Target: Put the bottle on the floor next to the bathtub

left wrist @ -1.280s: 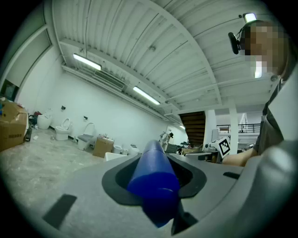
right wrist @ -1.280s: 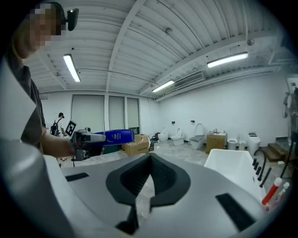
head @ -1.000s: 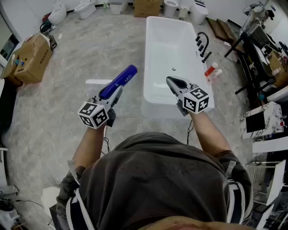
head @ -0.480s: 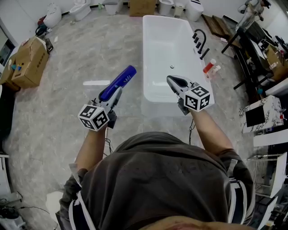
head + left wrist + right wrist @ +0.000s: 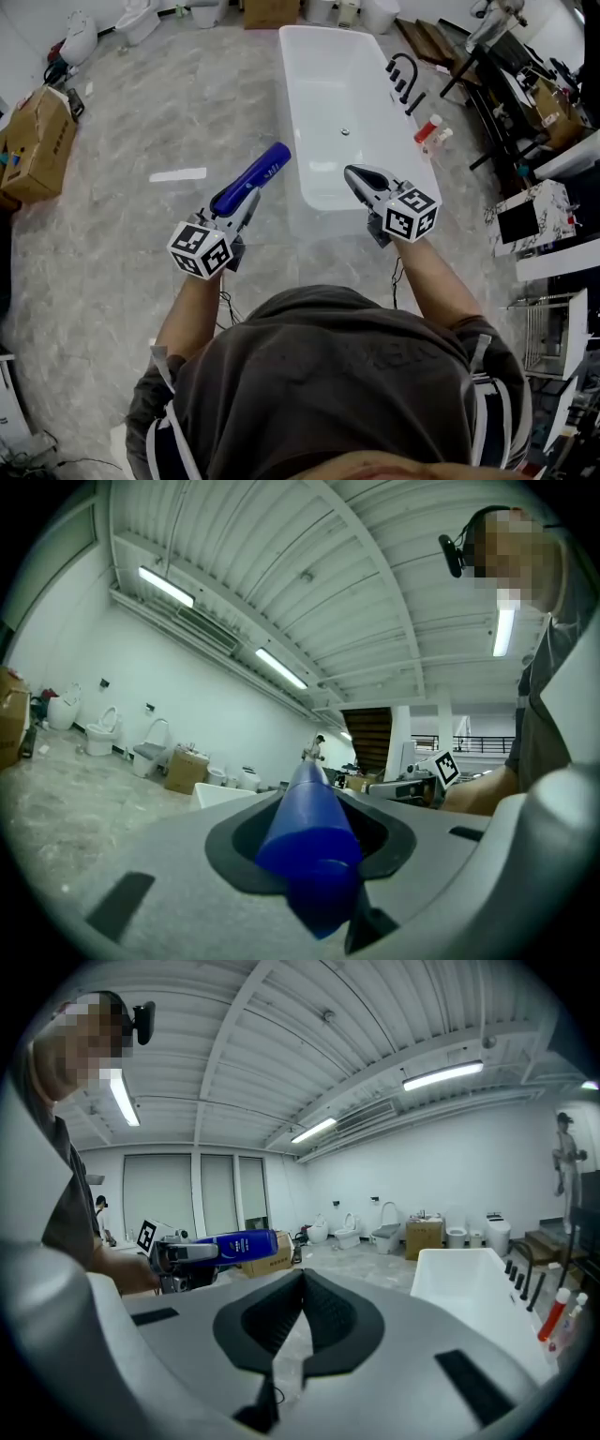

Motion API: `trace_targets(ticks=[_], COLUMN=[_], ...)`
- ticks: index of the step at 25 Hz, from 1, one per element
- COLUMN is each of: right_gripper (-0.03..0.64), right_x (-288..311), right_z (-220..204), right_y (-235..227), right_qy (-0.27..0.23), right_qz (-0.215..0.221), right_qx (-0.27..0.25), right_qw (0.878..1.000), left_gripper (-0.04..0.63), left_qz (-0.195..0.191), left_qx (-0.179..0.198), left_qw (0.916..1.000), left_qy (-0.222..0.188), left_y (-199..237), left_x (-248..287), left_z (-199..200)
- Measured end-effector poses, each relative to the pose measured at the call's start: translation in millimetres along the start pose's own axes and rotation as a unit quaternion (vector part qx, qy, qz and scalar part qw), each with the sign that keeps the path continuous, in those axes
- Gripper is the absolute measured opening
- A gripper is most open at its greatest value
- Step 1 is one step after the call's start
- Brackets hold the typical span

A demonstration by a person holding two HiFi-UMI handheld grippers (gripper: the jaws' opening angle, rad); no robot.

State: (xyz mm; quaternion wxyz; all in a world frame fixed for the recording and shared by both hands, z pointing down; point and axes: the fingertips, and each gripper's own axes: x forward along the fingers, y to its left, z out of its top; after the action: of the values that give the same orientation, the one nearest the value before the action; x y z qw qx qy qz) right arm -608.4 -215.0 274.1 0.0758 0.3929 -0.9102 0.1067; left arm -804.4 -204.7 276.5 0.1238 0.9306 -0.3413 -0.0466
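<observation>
A blue bottle (image 5: 250, 177) sticks out forward from my left gripper (image 5: 240, 199), which is shut on it; it hangs in the air over the marble floor left of the white bathtub (image 5: 330, 75). In the left gripper view the blue bottle (image 5: 307, 827) fills the gap between the jaws. My right gripper (image 5: 361, 178) is shut with nothing in it, held over the bathtub's near end. The right gripper view shows its jaws (image 5: 298, 1309) closed, the blue bottle (image 5: 232, 1244) at left and the bathtub (image 5: 469, 1283) at right.
A red bottle (image 5: 427, 129) and a pale one stand on the floor right of the tub, by a black faucet (image 5: 403, 70). Cardboard boxes (image 5: 36, 145) sit at far left. Toilets and boxes line the back wall. Dark furniture stands at right.
Both grippers stay much as they were while the head view has shifted: the bathtub and boxes have slid left and up in the picture. The bottle remains held.
</observation>
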Motion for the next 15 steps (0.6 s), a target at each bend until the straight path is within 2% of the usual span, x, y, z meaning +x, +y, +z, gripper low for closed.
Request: trace_targets(ticks=[5, 8, 12, 15], right_gripper=[-0.006, -0.007, -0.007, -0.007], right_x=[2.6, -14.0, -55.9, -102.4], right_z=[-5.5, -5.5, -18.1, -37.2], right_y=[0.8, -18.7, -64.6, -114.3], right_qy=[0.009, 0.002, -0.013, -0.031], right_qz=[0.004, 0.009, 0.025, 0.047], right_qx=[-0.001, -0.001, -0.001, -0.002], right_qw=[1.0, 1.0, 1.0, 0.998], left_gripper=[0.133, 0.133, 0.133, 0.133], left_qz=[-0.009, -0.008, 0.001, 0.015], left_qx=[0.003, 0.01, 0.032, 0.05], left_qw=[0.9999, 0.9998, 0.9993, 0.9984], left_qy=[0.009, 0.013, 0.018, 0.019], left_y=[3.0, -11.7, -51.2, -98.2], left_x=[10.1, 30.4, 76.0, 127.1], left_z=[-5.7, -8.7, -23.0, -43.7])
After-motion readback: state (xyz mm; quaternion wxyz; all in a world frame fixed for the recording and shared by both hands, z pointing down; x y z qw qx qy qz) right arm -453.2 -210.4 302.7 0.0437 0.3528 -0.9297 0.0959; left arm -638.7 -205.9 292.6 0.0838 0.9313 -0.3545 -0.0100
